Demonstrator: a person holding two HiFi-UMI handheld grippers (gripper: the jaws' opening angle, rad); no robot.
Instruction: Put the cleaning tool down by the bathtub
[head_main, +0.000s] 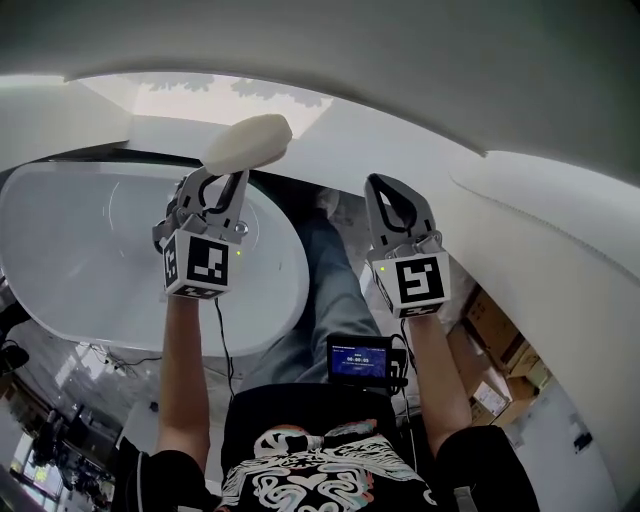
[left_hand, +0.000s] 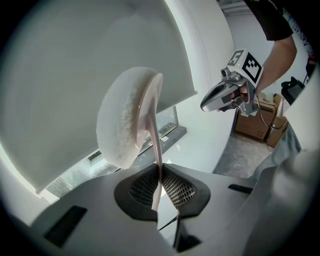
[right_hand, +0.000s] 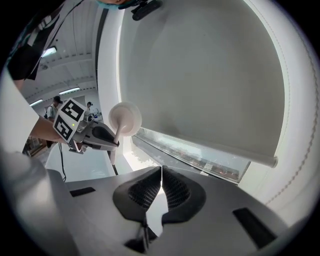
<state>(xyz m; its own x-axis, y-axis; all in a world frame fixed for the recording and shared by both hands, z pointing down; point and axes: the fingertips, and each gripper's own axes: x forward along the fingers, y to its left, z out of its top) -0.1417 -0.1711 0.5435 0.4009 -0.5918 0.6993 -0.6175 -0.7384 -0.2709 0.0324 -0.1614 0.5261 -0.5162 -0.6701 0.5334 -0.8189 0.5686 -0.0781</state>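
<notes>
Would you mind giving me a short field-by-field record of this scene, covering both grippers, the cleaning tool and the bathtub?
left gripper: shut on the thin handle of the cleaning tool
right gripper: shut, nothing between its jaws
cleaning tool: round pale pad sticking up above the left jaws, held in the air
bathtub: white, below the left gripper in the head view
task state: tool not yet set down

Your cleaning tool (head_main: 248, 143), a white fluffy oval pad on a thin pale-pink handle, stands upright. Its handle is pinched in your left gripper (head_main: 222, 185) jaws. It is in the air over the far edge of the white oval bathtub (head_main: 80, 250).
</notes>
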